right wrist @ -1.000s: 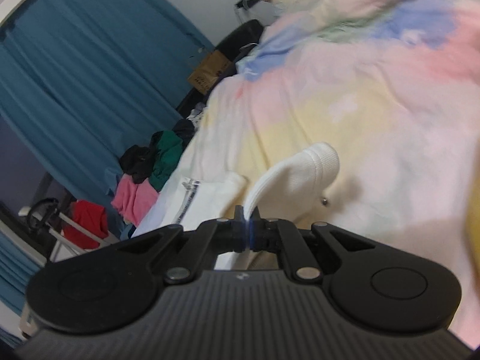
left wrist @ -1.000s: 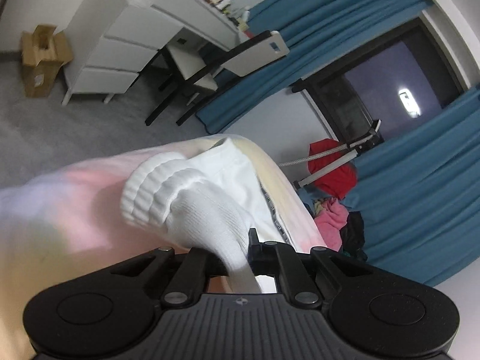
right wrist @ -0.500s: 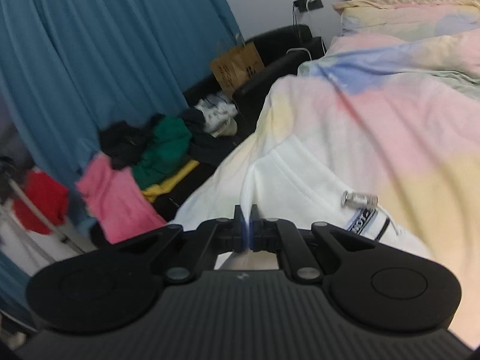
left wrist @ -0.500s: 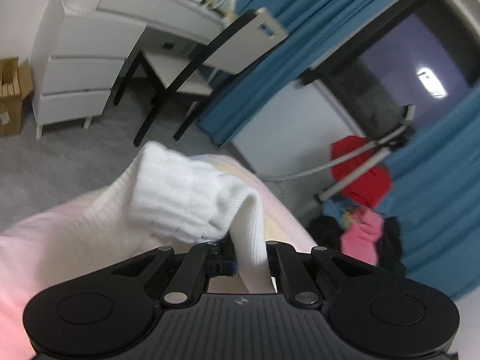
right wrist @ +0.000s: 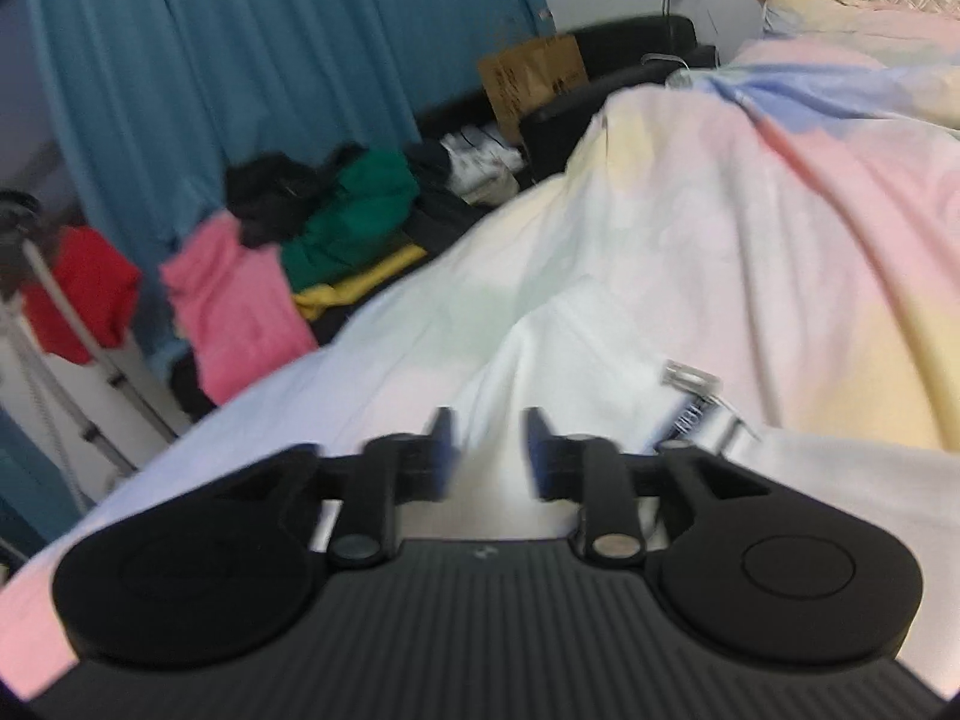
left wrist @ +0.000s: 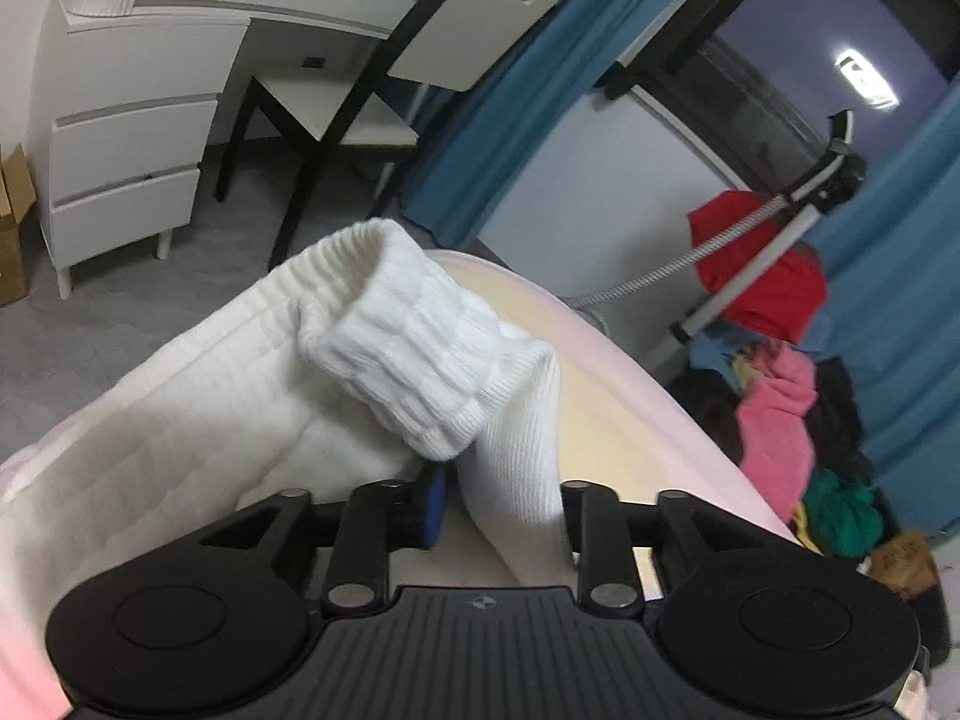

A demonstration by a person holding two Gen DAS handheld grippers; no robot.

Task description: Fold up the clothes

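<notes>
Both tools have let go since half a second ago, when each was pinched shut on white cloth; we see the change most plainly on the right, and both views have swung as well.

On the left, our left tool (left wrist: 501, 507) now has its jaws apart. The ribbed cuff (left wrist: 414, 354) of the white garment (left wrist: 180, 438) slumps between them and over the right-hand finger, draped rather than pinched, so far as we can tell. The cuff has dropped closer to the tool than it was, and the quilted body of the garment spreads away to the left across the bed (left wrist: 624, 420). Beyond it the chair (left wrist: 384, 84) and desk drawers (left wrist: 120, 162) sit nearer the middle of the view than before.

On the right, our right tool (right wrist: 487, 453) also stands open with nothing in it, hanging just above the white garment where it lies flat on the pastel cover. A small metal toggle (right wrist: 690, 375) on a printed drawcord lies just right of the jaws. The picture is blurred, which suggests the tool is moving.

We judge the garment soft, light and limp: thick knit that sags wherever it is unsupported and grips well in rubber pads. The ribbed cuffs and hem edges are the firmest places to take it; we would avoid the toggle.
</notes>
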